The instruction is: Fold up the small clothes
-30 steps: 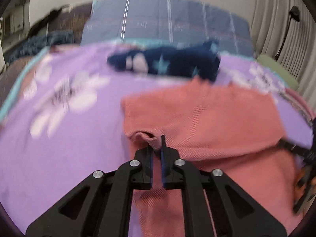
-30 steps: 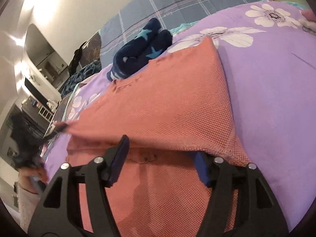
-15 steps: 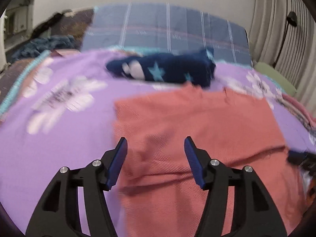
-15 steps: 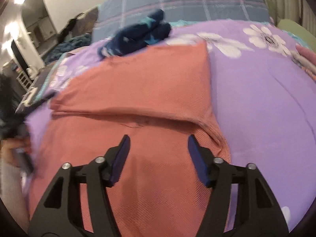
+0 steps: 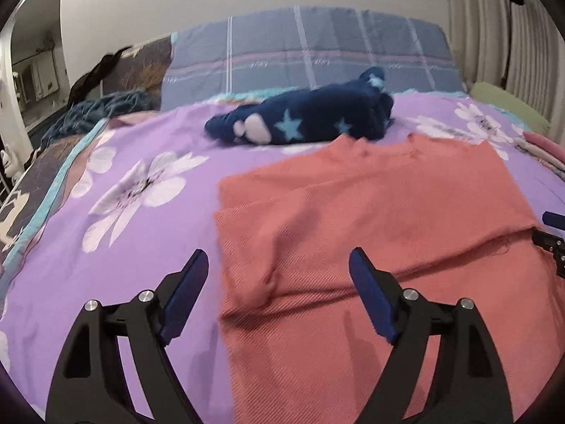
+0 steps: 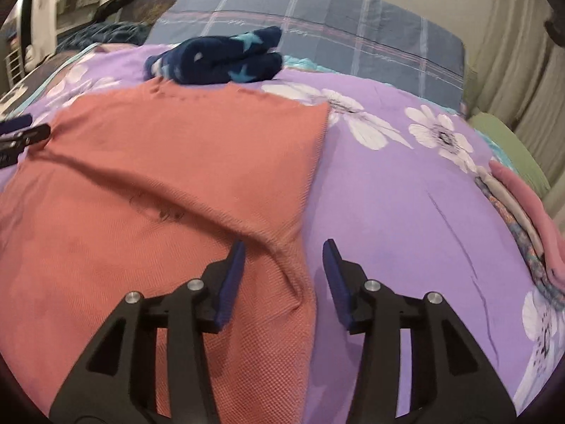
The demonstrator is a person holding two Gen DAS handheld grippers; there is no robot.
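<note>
A salmon-pink garment [image 5: 370,219] [image 6: 169,183] lies on the purple flowered bedspread [image 5: 116,212] [image 6: 406,212], its far half folded toward me over the near half. My left gripper [image 5: 279,265] hovers over the garment's left edge, jaws opening wide, pads clear of the cloth. My right gripper [image 6: 284,258] hangs above the garment's right edge, jaws closing, with the cloth's edge below the gap and no pad pressing on it. The right gripper's tips [image 5: 552,236] show at the left wrist view's right border, the left gripper's tips [image 6: 21,134] at the right wrist view's left border.
A dark blue star-patterned fleece piece [image 5: 303,120] [image 6: 219,60] lies beyond the garment. A blue plaid pillow [image 5: 310,53] stands at the bed's head. Folded clothes [image 6: 522,219] are stacked at the right edge beside a green cushion [image 6: 505,145]. Curtains hang on the right.
My left gripper let go of the garment's folded edge and opened wide. The right gripper rolled level, shifted onto the garment's right edge, and its jaws narrowed. The fold now lies flat.
</note>
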